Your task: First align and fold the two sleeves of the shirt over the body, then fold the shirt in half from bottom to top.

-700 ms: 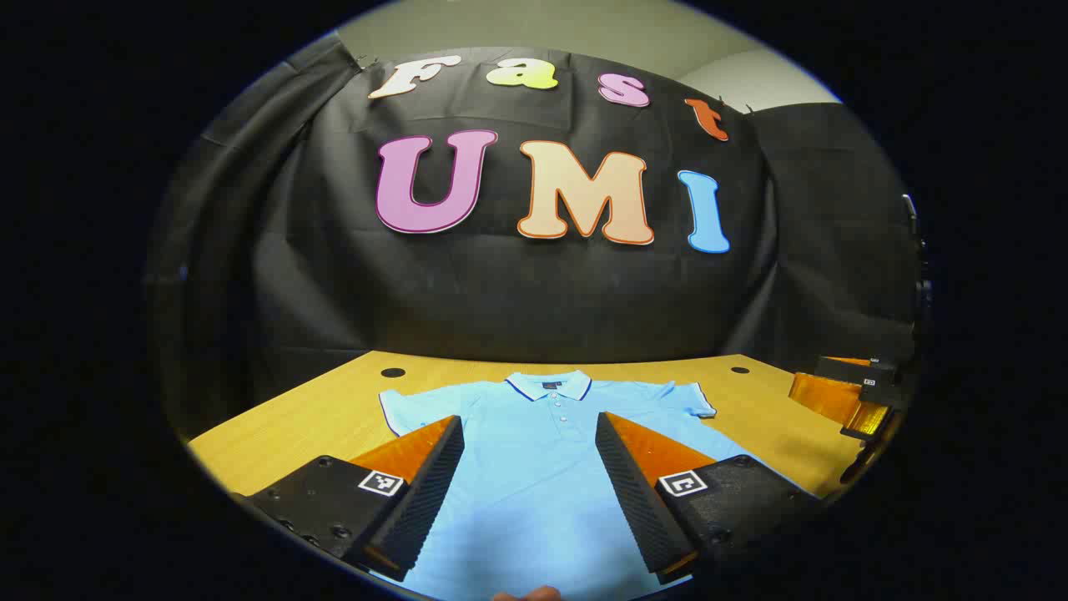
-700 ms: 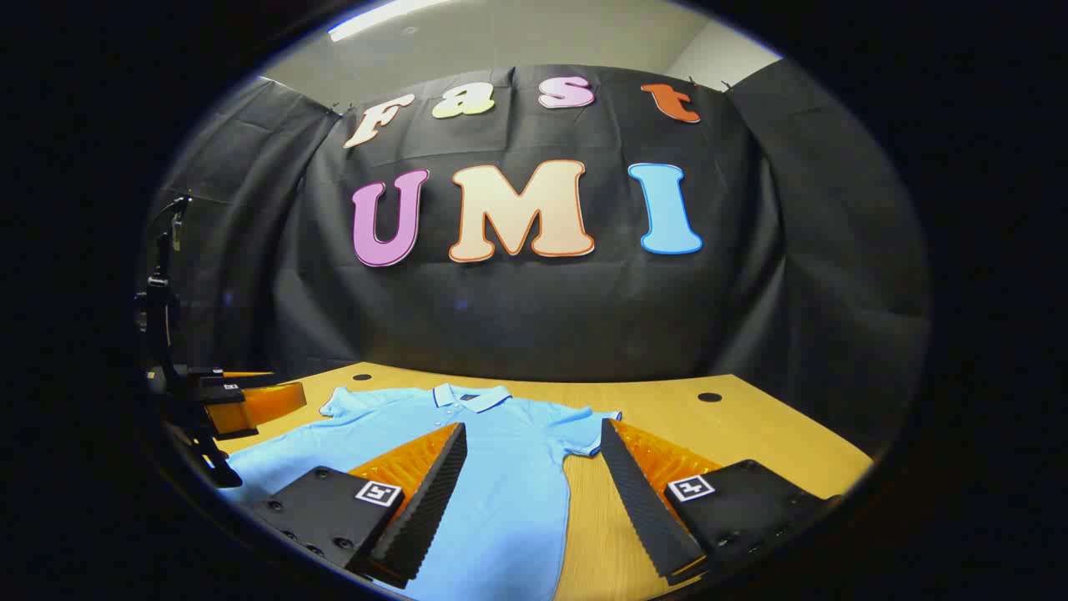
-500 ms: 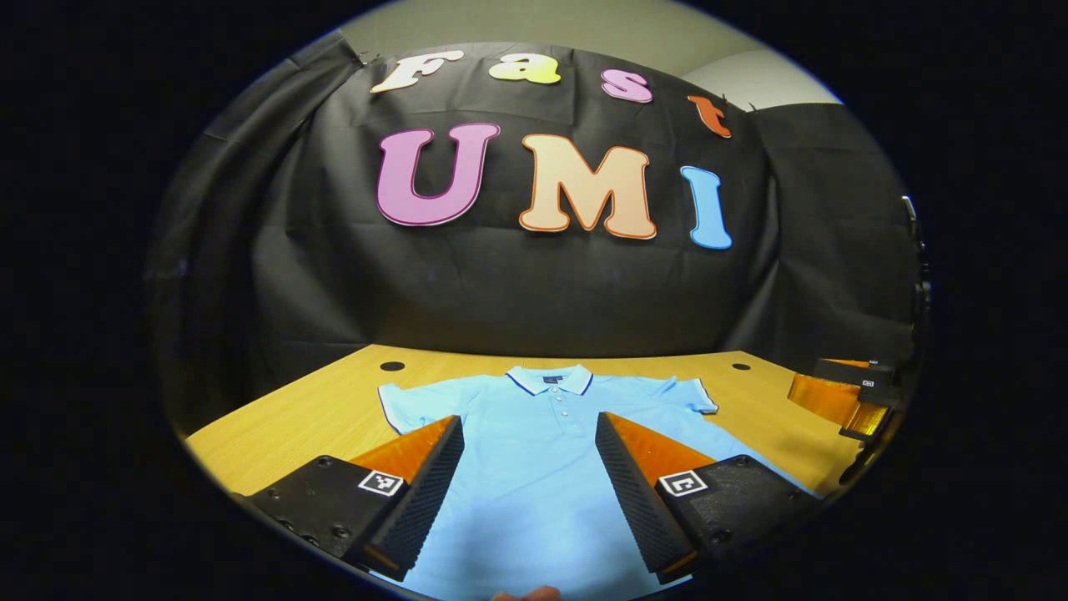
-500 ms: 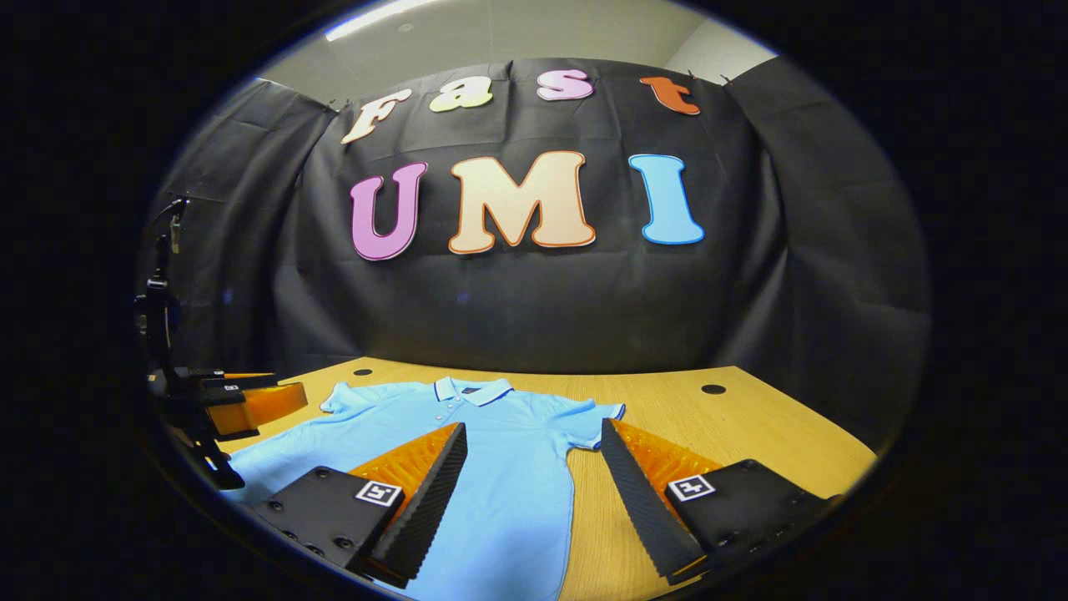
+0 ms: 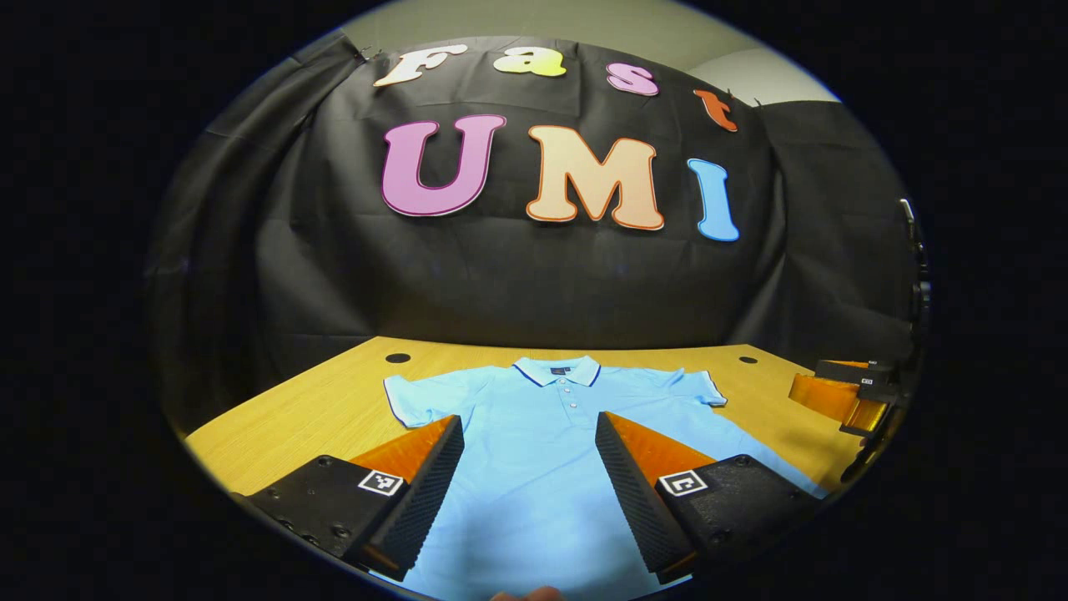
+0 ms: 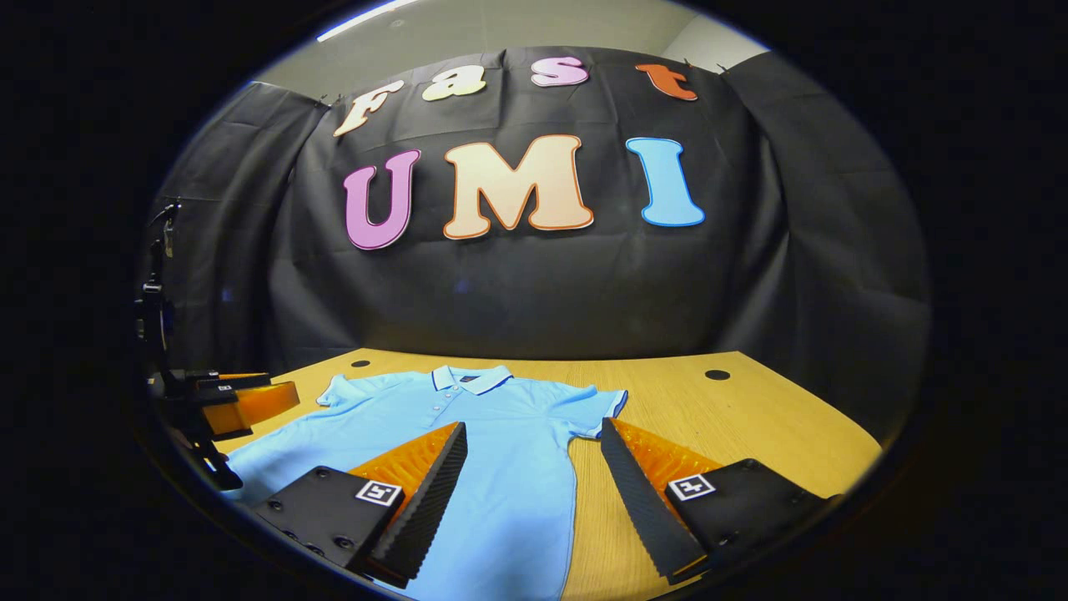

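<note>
A light blue polo shirt lies flat on the wooden table, collar toward the far wall and both short sleeves spread out. In the left gripper view my left gripper hovers open above the shirt's body with nothing between its fingers. In the right gripper view the shirt lies left of centre. My right gripper stands open over the shirt's right side, just before its right sleeve. The other gripper appears at the far right and at the far left.
The black cloth wall rises just behind the table's far edge. Two dark round holes sit near the back corners of the table. Bare wood lies right of the shirt. A fingertip shows at the bottom edge.
Both views have tipped down a little and moved forward; the shirt sits higher in each. Both grippers stay open and the shirt lies unmoved.
</note>
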The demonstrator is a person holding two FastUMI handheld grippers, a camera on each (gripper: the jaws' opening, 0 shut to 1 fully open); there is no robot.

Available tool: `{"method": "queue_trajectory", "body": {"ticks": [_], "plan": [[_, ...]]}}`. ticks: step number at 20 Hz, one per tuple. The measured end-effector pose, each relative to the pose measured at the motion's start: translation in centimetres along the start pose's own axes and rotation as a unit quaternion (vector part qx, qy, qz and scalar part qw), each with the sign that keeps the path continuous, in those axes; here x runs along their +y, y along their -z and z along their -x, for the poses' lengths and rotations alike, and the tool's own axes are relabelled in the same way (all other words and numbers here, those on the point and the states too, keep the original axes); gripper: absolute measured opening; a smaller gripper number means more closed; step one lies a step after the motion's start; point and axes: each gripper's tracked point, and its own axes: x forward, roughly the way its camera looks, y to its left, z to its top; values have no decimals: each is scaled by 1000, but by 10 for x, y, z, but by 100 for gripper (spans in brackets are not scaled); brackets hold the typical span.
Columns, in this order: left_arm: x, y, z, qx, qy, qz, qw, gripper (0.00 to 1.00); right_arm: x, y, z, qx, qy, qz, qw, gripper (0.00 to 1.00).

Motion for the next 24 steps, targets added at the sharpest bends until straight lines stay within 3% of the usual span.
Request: {"method": "queue_trajectory", "body": {"ticks": [9,14,17,24], "plan": [[15,8,2,4,-10,9,1000,95,-34,-33,-33,14,9,-31,999,99],[25,6,6,0,-17,10,1000,95,-47,-48,-81,38,10,-20,999,98],[30,3,10,-9,-19,11,1000,95,-55,-40,-116,70,23,-28,997,94],[50,17,15,4,-37,25,999,95,-85,2,-201,153,59,-41,986,98]]}}
